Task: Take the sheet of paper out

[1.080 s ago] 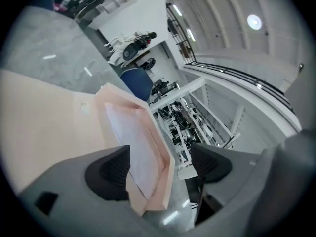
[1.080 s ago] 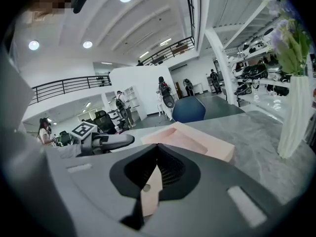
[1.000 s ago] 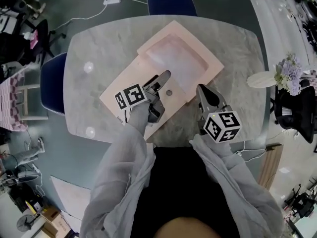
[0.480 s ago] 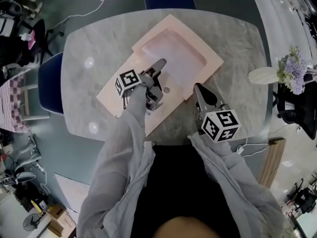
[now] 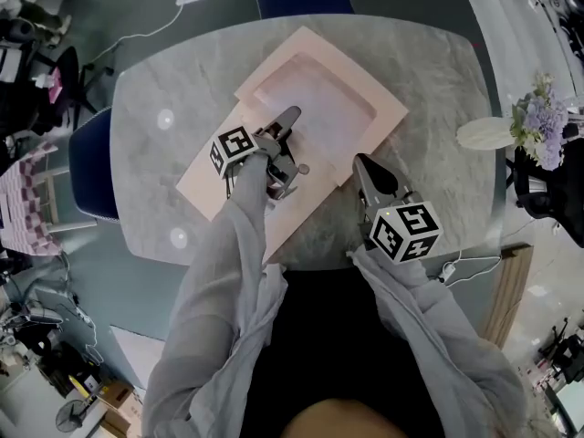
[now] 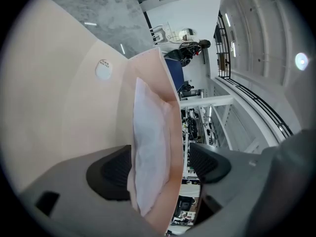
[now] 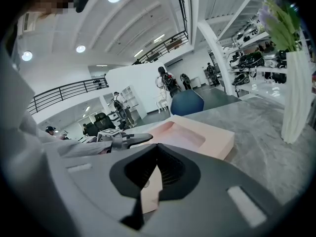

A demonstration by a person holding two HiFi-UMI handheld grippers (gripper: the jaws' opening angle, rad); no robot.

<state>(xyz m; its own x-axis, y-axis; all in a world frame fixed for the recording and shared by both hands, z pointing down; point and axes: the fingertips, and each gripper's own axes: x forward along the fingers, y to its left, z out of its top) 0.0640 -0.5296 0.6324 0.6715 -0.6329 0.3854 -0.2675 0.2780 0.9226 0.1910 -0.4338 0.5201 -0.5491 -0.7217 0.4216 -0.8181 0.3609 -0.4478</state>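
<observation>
Lying inside the envelope (image 6: 59,107), the sheet (image 6: 148,147) stands between the left gripper's (image 6: 162,166) wide-parted jaws, ungripped. The right gripper (image 7: 156,168) pinches the envelope's edge.

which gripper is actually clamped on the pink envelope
The right gripper: its jaws are shut on the edge of the pink envelope. The left gripper has its jaws apart around a lifted envelope layer and the white sheet.
</observation>
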